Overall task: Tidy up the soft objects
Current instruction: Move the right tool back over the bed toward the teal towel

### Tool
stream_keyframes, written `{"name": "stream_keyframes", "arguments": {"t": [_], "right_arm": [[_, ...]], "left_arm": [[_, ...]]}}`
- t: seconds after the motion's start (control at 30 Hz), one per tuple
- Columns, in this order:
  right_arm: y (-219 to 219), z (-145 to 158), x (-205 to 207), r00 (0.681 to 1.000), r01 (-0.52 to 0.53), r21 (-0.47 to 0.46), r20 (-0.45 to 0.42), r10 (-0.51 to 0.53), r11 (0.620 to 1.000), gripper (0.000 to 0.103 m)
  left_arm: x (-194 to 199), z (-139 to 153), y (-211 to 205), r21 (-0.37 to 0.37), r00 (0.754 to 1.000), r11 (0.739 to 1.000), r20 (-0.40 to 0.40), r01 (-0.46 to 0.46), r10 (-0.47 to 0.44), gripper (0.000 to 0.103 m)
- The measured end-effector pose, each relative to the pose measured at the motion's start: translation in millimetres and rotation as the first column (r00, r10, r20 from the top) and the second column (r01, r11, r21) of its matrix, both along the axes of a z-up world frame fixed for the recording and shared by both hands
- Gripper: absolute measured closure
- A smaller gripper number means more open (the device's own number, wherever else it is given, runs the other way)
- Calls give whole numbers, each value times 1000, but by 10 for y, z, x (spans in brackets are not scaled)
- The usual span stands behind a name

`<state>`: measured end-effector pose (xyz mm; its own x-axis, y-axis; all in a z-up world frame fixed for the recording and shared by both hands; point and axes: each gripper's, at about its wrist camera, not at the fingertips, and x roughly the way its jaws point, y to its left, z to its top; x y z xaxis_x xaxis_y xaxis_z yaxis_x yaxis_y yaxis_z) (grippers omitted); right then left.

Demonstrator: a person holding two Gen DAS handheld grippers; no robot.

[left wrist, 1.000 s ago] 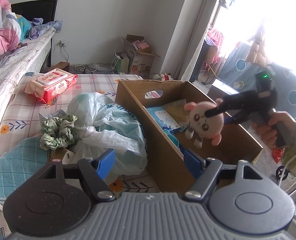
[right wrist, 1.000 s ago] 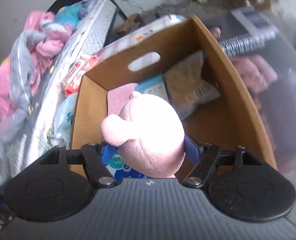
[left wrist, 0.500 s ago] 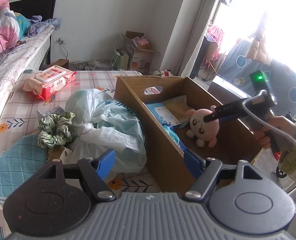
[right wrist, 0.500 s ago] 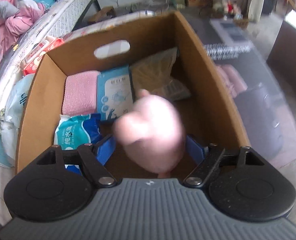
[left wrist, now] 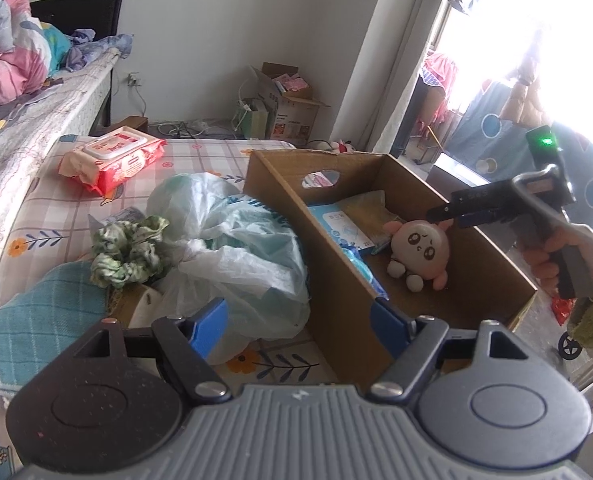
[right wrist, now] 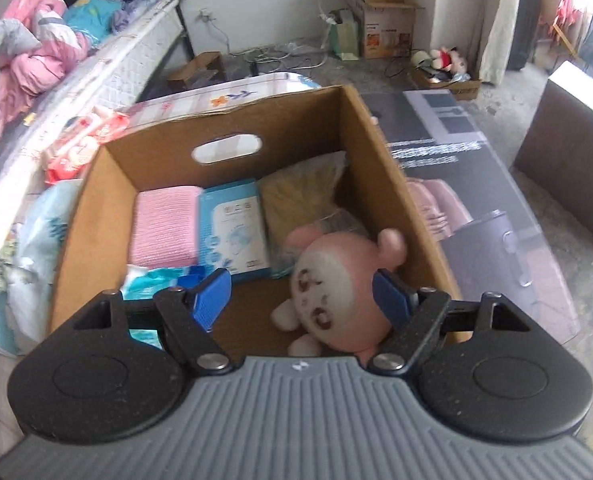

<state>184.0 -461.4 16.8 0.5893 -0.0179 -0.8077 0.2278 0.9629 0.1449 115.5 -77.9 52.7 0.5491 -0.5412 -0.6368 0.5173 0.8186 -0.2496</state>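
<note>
Nearest, our left tool hangs with jaws opening and nothing between them, above a white plastic bag on the desk. Our right tool has jaws apart over the cardboard box. The pink plush toy lies on the box floor, released. Behind it we list a pink towel and blue packet. Farther left: green scrunchie, red wipes pack.

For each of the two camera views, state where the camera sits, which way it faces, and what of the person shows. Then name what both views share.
Left wrist: sits on the left tongs, faces across the table toward the cardboard box; shows a hand holding the right tongs.
Right wrist: sits on the right tongs, faces down into the box; no body visible.
Shared: box, pink plush toy, red wipes pack.
</note>
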Motion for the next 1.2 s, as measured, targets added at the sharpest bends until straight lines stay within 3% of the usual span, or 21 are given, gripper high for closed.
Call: {"name": "stream_keyframes", "arguments": {"t": [0.3,0.5,0.63,0.87,0.97,1.2], "right_arm": [[723,333,-83,984,-169,131,74,160,977,22],[1362,504,-37,951,-304,230,137,279,924,22],[1785,462,-39,930,-368,335,159,333,868,22],[2564,190,-22,900,-435,437,187,394,787,32],[2807,-44,9,912,-406,484,160,378,775,37],[3053,-671,70,953,-263,602,38,301,754,38]], "left_arm": [[-107,-67,442,15,992,992,19,-127,127,18],[-117,-150,770,51,972,972,43,-231,229,19],[-93,-227,948,103,957,952,78,-287,280,19],[67,-418,1133,262,944,912,180,-317,276,22],[229,-492,1178,317,956,907,186,-277,227,22],[731,-670,1191,393,987,909,133,-136,91,17]]}}
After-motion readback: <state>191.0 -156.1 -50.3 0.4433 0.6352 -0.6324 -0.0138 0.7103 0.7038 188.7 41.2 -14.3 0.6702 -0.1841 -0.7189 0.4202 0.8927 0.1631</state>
